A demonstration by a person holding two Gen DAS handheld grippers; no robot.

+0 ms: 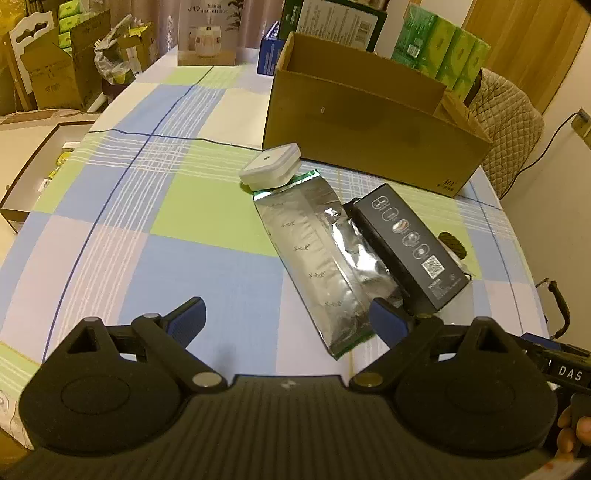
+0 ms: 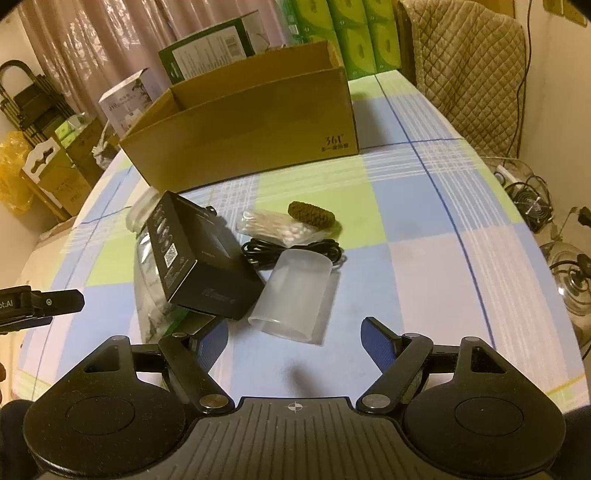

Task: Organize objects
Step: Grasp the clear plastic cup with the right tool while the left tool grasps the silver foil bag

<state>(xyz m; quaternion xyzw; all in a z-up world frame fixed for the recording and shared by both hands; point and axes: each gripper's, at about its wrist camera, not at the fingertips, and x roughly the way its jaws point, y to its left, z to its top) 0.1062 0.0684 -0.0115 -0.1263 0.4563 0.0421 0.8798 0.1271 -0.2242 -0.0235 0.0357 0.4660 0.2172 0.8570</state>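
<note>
An open cardboard box (image 1: 369,147) (image 2: 243,125) stands at the back of the checked tablecloth. In front of it lie a silver foil pouch (image 1: 317,258) (image 2: 147,295), a black product box (image 1: 410,247) (image 2: 199,262) resting partly on the pouch, and a white square lidded container (image 1: 271,164). My left gripper (image 1: 288,325) is open over bare cloth, its right finger near the pouch's near end. In the right wrist view a frosted plastic cup (image 2: 295,295) lies on its side just ahead of my open right gripper (image 2: 293,343). Behind it are a black cable (image 2: 295,249), a bag of cotton swabs (image 2: 273,227) and a brown braided piece (image 2: 312,216).
A quilted chair (image 1: 506,129) (image 2: 469,66) stands beyond the table's right edge. Green tissue packs (image 1: 443,48) and printed cartons (image 1: 208,33) sit behind the box. Cardboard boxes (image 1: 55,66) crowd the floor at left; an open flat box (image 1: 33,173) lies beside the table.
</note>
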